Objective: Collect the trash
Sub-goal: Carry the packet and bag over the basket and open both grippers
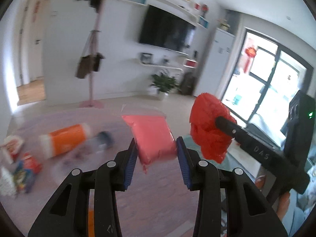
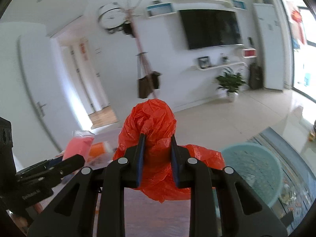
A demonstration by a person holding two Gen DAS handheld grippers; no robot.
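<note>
Pink-topped bench (image 1: 83, 122) before wall television (image 1: 167, 31); blurred litter, perhaps wrappers (image 1: 17, 164). Left tool (image 1: 157, 150) clamped on pink pouch (image 1: 153, 136), right tool (image 2: 158, 150) on red bag (image 2: 152, 122).

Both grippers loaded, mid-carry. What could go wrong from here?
1. The left gripper pinches the pink pouch only near its lower end; it may slip out.
2. The right gripper holds the red plastic bag bunched; loose folds hang below and could snag.
3. The two grippers are close together, so the red bag could brush the pouch.
</note>
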